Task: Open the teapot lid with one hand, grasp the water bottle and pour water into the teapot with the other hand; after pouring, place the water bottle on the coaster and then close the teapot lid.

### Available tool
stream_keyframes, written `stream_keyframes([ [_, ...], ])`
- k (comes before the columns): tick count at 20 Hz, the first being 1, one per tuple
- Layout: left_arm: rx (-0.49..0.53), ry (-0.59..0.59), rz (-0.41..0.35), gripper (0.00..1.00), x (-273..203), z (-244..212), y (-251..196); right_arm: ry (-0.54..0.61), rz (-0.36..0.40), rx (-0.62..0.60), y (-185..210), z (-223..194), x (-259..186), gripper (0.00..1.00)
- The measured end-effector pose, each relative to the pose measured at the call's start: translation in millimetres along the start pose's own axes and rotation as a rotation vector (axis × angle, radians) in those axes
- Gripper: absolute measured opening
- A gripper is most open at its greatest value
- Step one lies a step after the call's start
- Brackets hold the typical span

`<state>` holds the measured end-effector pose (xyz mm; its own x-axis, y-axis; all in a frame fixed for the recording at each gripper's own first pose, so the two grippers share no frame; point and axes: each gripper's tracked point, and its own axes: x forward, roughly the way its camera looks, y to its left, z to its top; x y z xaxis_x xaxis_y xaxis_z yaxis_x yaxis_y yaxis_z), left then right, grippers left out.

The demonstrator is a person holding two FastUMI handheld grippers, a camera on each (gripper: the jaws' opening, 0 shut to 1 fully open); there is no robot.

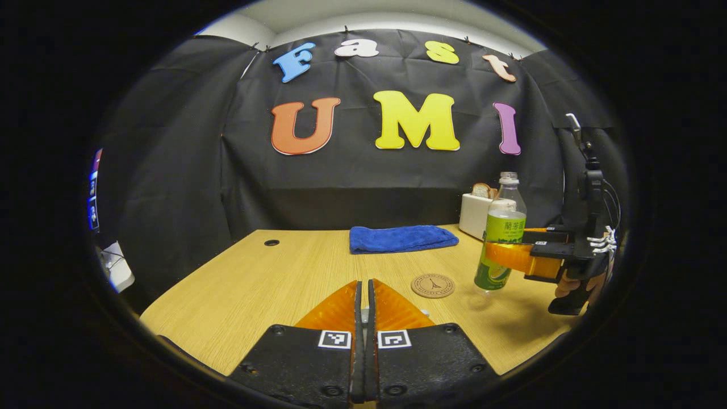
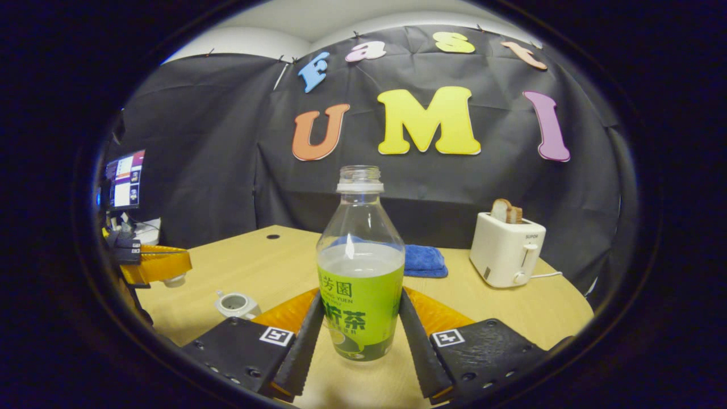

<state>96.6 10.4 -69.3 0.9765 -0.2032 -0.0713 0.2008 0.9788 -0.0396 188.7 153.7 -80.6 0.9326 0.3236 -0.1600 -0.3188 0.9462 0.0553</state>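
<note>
A clear water bottle [image 2: 360, 284] with a green label, uncapped and partly full, stands upright between the fingers of my right gripper [image 2: 360, 296], which is shut on its label. In the left gripper view the water bottle [image 1: 502, 227] hangs just above the table, to the right of the round cork coaster [image 1: 433, 286], with the right gripper [image 1: 507, 254] and a hand behind it. The small white teapot [image 2: 234, 304] sits lidless at the lower left. Above it, my left gripper [image 2: 170, 266] holds the white lid [image 2: 174, 279]. My left gripper [image 1: 364, 284] shows its jaws nearly together.
A folded blue cloth [image 1: 403, 238] lies at the back of the wooden table [image 1: 255, 284]. A white toaster [image 2: 505, 250] with bread in it stands at the back right. A monitor [image 2: 125, 179] glows beyond the table's left edge.
</note>
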Motion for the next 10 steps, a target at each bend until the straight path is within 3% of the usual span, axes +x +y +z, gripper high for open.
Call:
stream_keyframes([
  [10, -0.021, 0.034, 0.025, 0.03, 6.8, -12.2, 15.1, 0.001, 0.039, -0.003, 34.2, -8.9, 91.4, 0.75],
])
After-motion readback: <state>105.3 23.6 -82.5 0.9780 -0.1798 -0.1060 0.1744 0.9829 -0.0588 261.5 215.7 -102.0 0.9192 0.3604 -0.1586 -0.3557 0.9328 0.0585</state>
